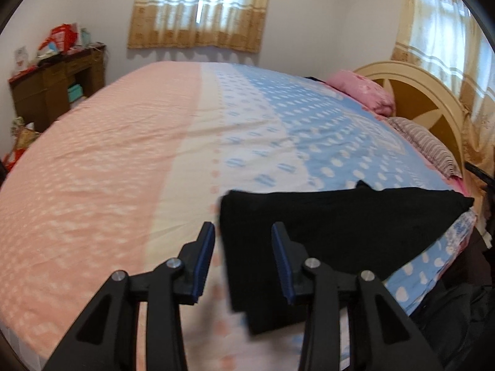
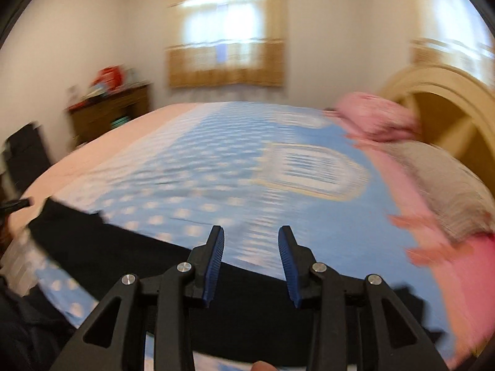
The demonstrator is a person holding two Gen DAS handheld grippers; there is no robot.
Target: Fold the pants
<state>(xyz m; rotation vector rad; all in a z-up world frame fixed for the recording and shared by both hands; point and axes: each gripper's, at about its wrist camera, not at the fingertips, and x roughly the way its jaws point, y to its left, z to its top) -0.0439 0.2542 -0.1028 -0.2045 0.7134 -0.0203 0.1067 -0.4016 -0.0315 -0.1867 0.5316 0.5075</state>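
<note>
My left tongs hang over the near edge of the bed, jaws apart, nothing between the blue pads. The black pants lie folded flat on the blue-and-pink bedsheet by that edge; their left border shows between the jaws, below them and not pinched. My right tongs are likewise parted and empty above the pants (this view is smeared with motion blur). A pink pillow and a striped grey pillow sit against the cream headboard. A brown desk with clutter stands by the far wall.
</note>
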